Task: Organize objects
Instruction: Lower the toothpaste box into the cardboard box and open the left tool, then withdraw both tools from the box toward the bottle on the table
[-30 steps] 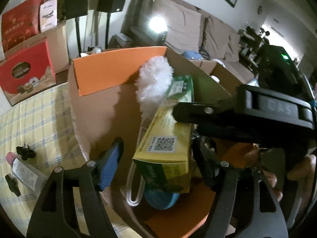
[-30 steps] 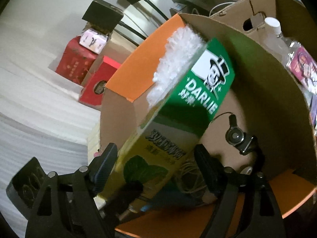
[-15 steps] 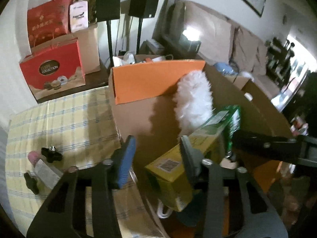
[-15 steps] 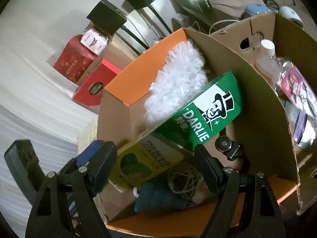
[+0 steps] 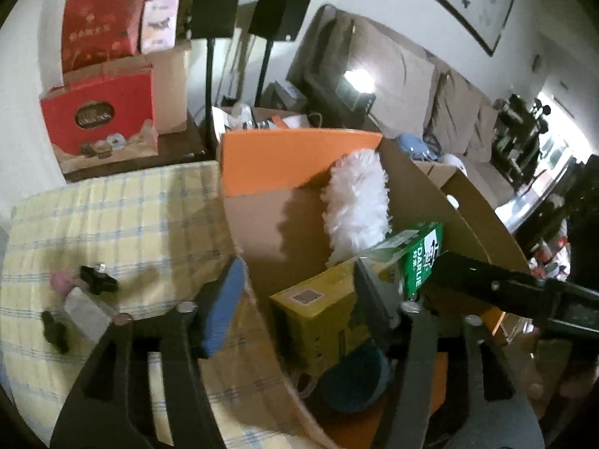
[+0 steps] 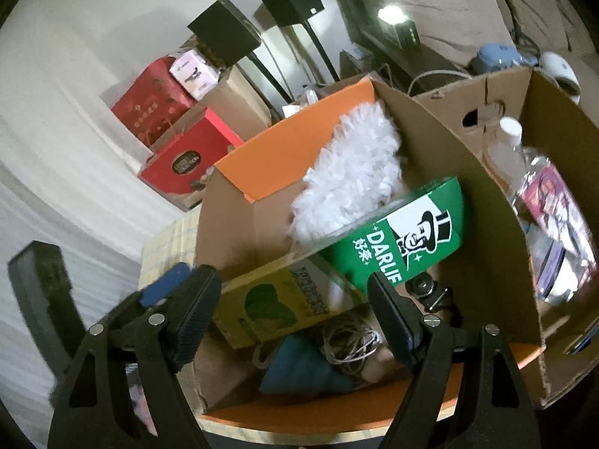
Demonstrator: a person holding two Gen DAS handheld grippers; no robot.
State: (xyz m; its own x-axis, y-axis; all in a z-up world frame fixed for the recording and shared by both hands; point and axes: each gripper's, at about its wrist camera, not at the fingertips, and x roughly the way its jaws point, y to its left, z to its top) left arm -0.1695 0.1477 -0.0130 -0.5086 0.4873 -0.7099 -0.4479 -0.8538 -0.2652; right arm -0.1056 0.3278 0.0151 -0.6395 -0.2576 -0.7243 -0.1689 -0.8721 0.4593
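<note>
Figure: both wrist views, looking down at a slant into an open cardboard box (image 5: 262,232) with orange flaps, standing on a table (image 5: 112,217) under a yellow checked cloth.

The toothpaste carton (image 6: 378,262), green and yellow, lies tilted inside the box, its green end propped up toward 1 o'clock against a white fluffy duster (image 6: 352,172). Below it sit a coil of cord (image 6: 348,336) and a blue object, partly hidden.

The right tool (image 6: 295,318) hangs over the box with its jaws wide and nothing pressed between them; the carton shows behind the gap, free of the pads. The left tool (image 5: 295,307) is opening its jaws; its blue-padded finger stands outside the box wall, and no object is gripped.

Step in hand, as judged: the carton is placed and released. Small items remain on the cloth at 9 o'clock in the left view: two black knobs (image 5: 98,280) and a pink-capped tube (image 5: 80,307). The next move probably calls for swinging the left tool there, squaring its jaws across one item and closing low enough to catch it.
</note>
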